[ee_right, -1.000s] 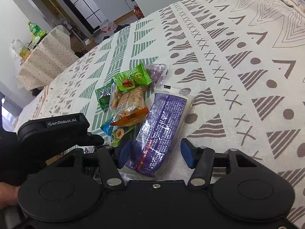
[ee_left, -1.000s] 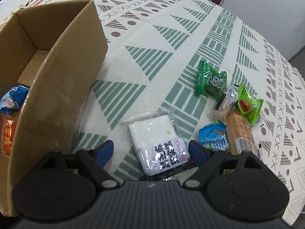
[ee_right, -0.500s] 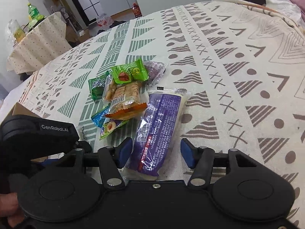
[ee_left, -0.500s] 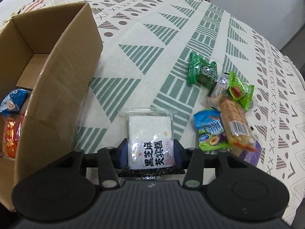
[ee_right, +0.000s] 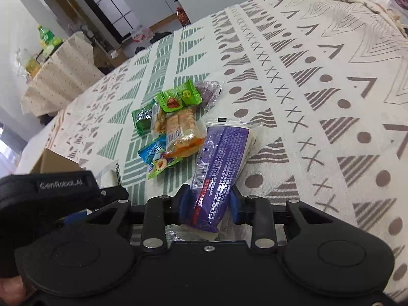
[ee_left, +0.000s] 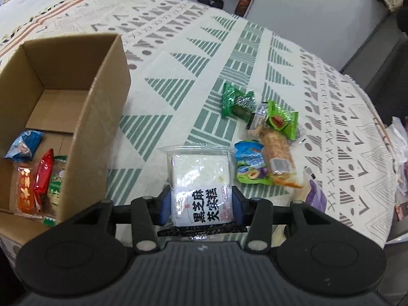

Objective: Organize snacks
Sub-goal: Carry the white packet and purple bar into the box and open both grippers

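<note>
My left gripper [ee_left: 201, 204] is shut on a clear packet of white cake with black lettering [ee_left: 200, 176], held just above the patterned cloth. An open cardboard box [ee_left: 102, 117] stands to its left with several snack packets [ee_left: 33, 178] inside. My right gripper [ee_right: 209, 204] is shut on the near end of a long purple packet [ee_right: 219, 158], whose far end lies on the cloth. A pile of loose snacks lies between them: green packets [ee_left: 237, 100], a biscuit pack [ee_left: 276, 150] and a blue-green packet [ee_left: 251, 164].
The patterned tablecloth [ee_left: 193, 58] covers a round table; its edge falls away at the right [ee_left: 382, 153]. The left gripper's body [ee_right: 51, 191] shows at the left of the right wrist view. A second covered table with bottles [ee_right: 51, 76] stands farther off.
Both grippers went from open to shut: the left closed on the white cake packet and lifted back, the right closed on the purple packet. The box interior shows more.
</note>
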The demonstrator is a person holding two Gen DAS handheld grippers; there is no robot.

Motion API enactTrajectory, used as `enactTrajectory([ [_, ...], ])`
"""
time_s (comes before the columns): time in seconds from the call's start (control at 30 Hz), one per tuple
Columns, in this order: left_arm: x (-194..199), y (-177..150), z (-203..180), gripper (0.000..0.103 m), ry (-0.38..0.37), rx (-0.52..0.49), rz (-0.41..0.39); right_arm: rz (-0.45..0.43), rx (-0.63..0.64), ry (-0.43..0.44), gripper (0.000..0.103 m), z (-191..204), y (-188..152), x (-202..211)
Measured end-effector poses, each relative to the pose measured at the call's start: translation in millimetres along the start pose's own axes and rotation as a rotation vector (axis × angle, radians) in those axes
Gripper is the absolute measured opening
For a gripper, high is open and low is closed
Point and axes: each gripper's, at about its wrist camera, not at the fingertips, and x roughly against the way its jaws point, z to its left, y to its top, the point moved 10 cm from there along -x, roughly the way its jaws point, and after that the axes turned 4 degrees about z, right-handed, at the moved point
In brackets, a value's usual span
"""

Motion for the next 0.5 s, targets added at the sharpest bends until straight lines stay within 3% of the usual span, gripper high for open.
enactTrajectory([
  [0.17, 22, 7, 0, 0.046, -0.028, -0.031, -0.046, -0.015, -0.008, -0.001, 0.031, 0, -2, 12],
  [0.5, 52, 12, 17, 0.045, -0.091, 0.001, -0.082, -0.087, -0.032, -0.009, 0.031, 17, 1, 45],
])
